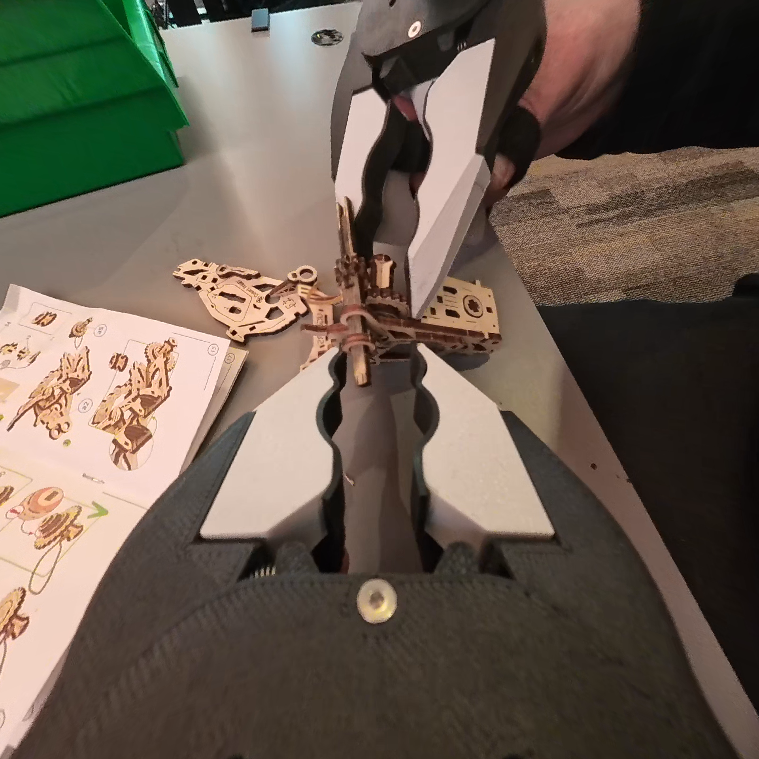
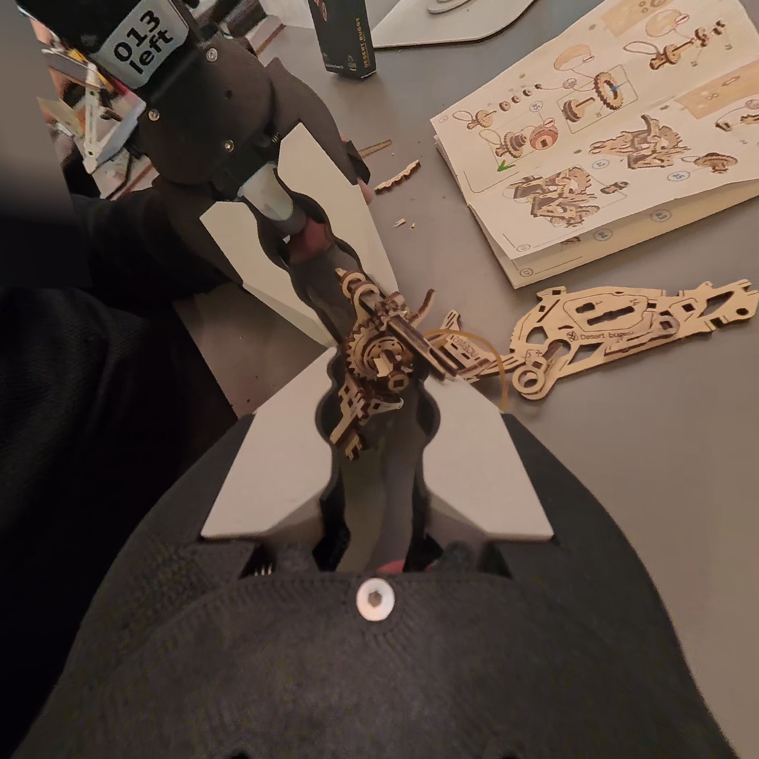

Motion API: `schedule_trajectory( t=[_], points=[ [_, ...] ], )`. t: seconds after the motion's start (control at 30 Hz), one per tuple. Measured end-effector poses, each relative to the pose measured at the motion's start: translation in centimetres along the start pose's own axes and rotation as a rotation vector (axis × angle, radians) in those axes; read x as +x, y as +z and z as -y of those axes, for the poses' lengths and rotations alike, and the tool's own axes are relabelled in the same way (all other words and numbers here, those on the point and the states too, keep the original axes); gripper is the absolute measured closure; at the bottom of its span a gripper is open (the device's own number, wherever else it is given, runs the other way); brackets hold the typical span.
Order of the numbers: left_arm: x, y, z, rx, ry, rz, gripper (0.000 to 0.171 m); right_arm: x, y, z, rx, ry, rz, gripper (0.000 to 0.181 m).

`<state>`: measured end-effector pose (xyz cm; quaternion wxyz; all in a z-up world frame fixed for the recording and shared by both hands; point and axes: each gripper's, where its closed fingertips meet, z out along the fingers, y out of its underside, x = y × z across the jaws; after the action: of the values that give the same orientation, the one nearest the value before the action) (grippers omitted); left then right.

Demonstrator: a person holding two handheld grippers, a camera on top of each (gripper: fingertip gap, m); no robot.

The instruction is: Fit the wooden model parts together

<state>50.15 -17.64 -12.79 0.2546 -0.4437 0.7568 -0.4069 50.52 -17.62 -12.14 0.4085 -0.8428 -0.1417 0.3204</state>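
At frame centre, your left gripper (image 1: 376, 361) and right gripper (image 2: 376, 365) both pinch the geared wooden assembly (image 2: 382, 361) above the table (image 2: 616, 472). Fitting seems under way; next, seat the joint squarely.

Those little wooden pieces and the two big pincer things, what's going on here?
A person is building a wooden model kit with a hand-held tool in each hand. Both tools meet on one half-built gear assembly, held just above the grey table: the left tool grips it by a thin stick wound with a rubber band, and the right tool holds the geared end. A flat wooden frame piece lies loose on the table, and an open instruction booklet lies beside it. The parts are not yet fully joined.
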Motion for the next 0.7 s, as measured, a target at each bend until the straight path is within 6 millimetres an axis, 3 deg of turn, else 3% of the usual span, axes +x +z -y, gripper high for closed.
schedule_trajectory(
  t=[0.4, 0.7],
  points=[
    [-0.2, 0.3, 0.1, -0.002, -0.030, -0.057, 0.143, 0.4, -0.4, -0.4, -0.078, 0.048, 0.147, 0.153],
    [-0.2, 0.5, 0.0, -0.013, -0.032, -0.059, 0.141, 0.1, -1.3, -0.1, -0.032, 0.077, 0.158, 0.139]
  ],
)
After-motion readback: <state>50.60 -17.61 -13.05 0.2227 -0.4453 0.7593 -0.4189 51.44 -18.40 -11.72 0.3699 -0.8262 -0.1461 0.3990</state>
